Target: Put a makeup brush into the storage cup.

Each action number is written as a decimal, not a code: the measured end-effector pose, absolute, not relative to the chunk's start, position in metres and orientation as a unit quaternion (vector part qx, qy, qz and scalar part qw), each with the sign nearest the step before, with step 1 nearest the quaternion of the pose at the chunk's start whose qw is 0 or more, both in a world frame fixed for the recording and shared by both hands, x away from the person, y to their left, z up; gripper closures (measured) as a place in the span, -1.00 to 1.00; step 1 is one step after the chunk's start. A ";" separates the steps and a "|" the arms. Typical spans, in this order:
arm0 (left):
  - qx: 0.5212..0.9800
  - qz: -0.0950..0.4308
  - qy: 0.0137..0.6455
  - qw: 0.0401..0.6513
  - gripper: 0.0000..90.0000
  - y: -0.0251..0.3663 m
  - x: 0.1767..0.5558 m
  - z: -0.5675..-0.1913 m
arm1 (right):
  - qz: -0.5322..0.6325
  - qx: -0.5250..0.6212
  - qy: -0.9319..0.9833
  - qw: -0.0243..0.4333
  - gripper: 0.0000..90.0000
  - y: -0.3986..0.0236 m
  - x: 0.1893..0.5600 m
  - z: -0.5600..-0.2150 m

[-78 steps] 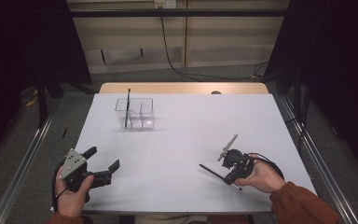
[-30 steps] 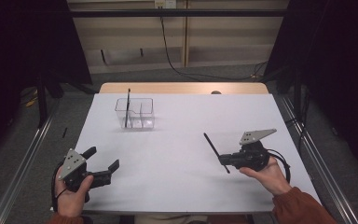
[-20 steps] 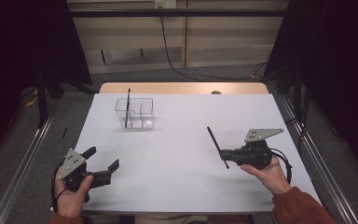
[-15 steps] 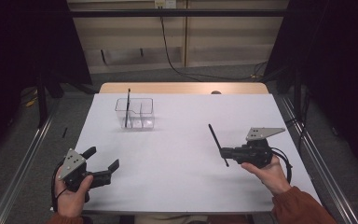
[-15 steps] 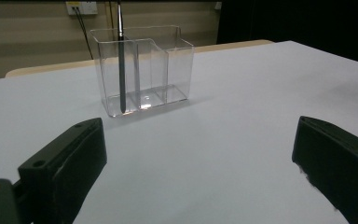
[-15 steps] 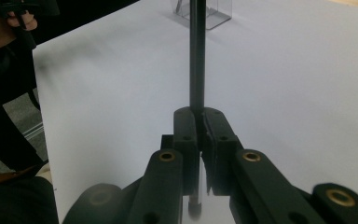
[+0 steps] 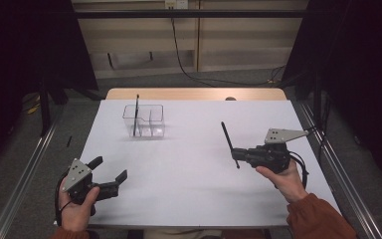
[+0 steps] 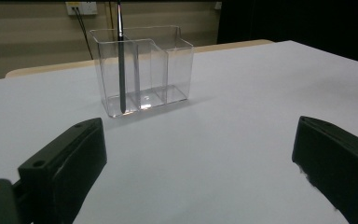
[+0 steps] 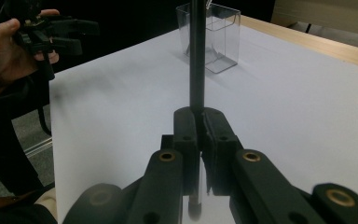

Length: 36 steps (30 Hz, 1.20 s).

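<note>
In the high view the right gripper (image 7: 237, 155) sits right of centre, its jaws clamped tight on a black pen (image 7: 230, 144) that sticks up and toward the upper left; the right gripper view shows the pen (image 9: 196, 56) pinched between the pads. The left gripper (image 7: 110, 172), at the lower left, has its jaws spread wide with nothing between them. A clear holder (image 7: 144, 121) stands upper left of centre on the white table (image 7: 189, 164), with another pen (image 7: 136, 114) upright in its left compartment.
</note>
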<state>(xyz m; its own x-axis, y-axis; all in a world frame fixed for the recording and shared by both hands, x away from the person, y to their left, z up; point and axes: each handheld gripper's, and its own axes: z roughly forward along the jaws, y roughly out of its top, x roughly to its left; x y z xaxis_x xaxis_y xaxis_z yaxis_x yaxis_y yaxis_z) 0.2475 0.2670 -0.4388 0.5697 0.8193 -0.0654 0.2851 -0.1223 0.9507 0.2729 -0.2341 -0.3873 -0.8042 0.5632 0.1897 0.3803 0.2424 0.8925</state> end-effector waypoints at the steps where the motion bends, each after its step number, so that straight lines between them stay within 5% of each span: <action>1: 0.707 0.251 0.390 0.534 -0.93 0.268 0.248 -0.438 | 0.537 0.299 0.785 0.082 0.89 -0.233 0.274 -0.387; 36: 0.716 0.249 0.382 0.529 -0.93 0.266 0.250 -0.438 | 0.428 0.183 0.885 0.010 0.89 -0.146 0.307 -0.374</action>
<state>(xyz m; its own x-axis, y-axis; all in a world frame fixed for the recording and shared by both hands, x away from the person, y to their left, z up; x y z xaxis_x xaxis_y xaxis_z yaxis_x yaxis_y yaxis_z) 0.2501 0.2657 -0.4382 0.5845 0.8100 -0.0483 0.2840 -0.1485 0.9472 0.3074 -0.1463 -0.3741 -0.9326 0.3331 0.1389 0.3156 0.5663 0.7614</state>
